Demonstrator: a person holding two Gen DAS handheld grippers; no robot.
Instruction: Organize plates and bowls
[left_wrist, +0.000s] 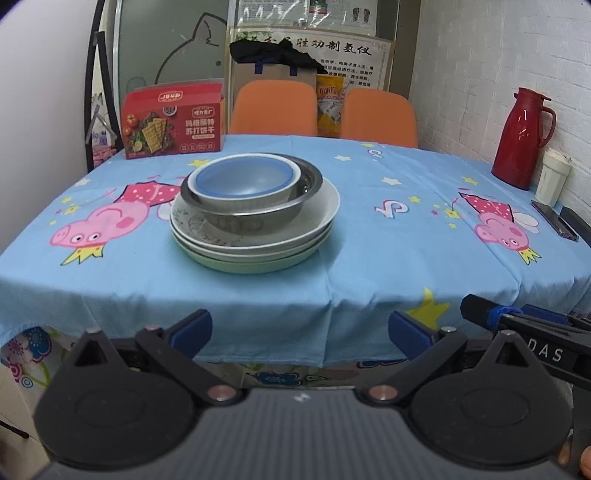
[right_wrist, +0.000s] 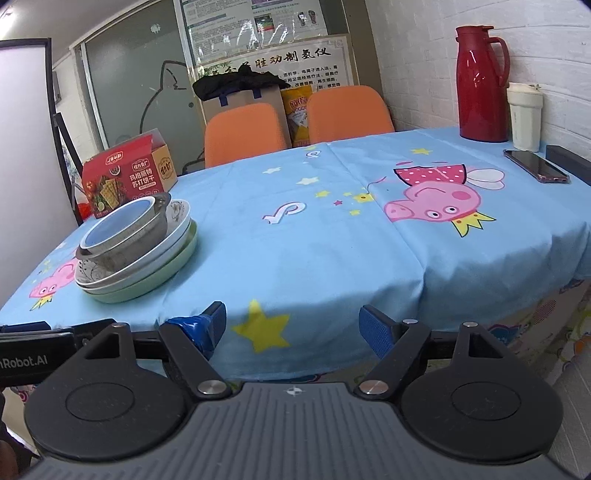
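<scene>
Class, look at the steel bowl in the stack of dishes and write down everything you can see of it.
The steel bowl is round, shiny grey metal with a thin rolled rim and a reflective wall. It sits upright in the stack, resting in the top white plate, and holds a smaller white bowl with a blue inside nested in it. The stack stands on the left part of the blue cartoon tablecloth. No gripper touches it.

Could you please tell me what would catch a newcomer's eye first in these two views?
Probably the stack of dishes near the table's middle: a blue-lined bowl nested in a steel bowl, on white plates over a green plate. Beneath it spreads a bright blue cartoon-pig tablecloth. A red thermos jug stands by the brick wall, and both open tongs, left and right, are empty at the near edge.
</scene>
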